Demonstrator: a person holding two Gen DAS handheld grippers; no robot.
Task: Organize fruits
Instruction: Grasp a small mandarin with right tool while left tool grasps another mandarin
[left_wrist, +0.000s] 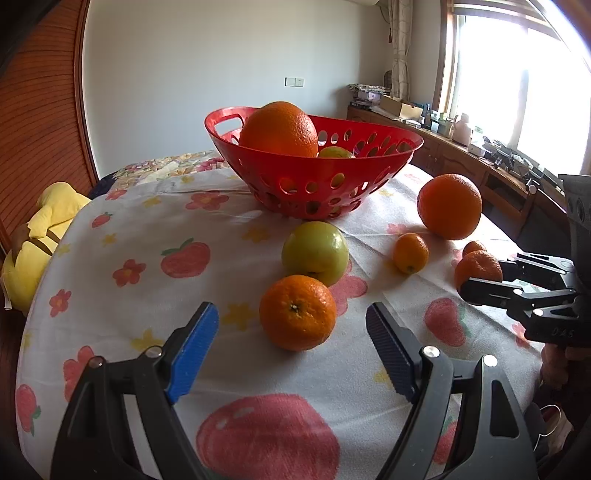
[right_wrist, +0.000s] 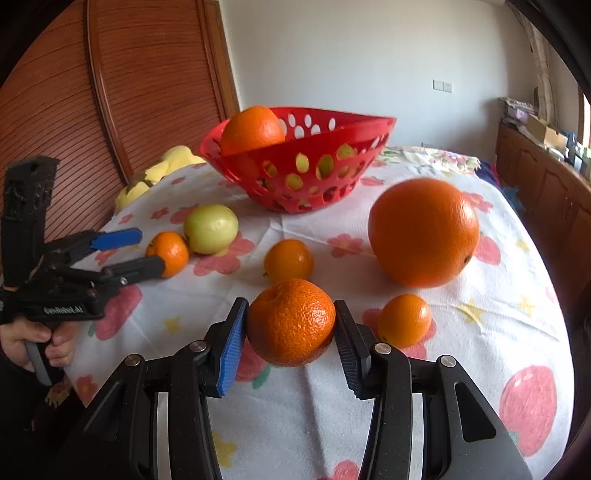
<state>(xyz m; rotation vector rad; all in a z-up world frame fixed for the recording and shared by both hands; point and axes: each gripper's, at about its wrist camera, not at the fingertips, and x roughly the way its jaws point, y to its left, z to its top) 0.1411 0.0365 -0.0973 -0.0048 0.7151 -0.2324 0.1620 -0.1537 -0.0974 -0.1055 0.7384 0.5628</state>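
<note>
Mandarin (right_wrist: 291, 322) between right tongs (right_wrist: 290, 341); left tongs (left_wrist: 291, 341) wide apart.

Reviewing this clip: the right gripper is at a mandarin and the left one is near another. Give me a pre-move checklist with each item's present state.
1. Right gripper pads on both sides of the bumpy mandarin: ok.
2. Mandarin lifted off the tablecloth: cannot tell.
3. Left gripper open around its own mandarin, pads apart from it: ok.
4. Red basket has room beside the orange and the green fruit: ok.
5. Path to the basket free of the loose large orange: cannot tell.
</note>
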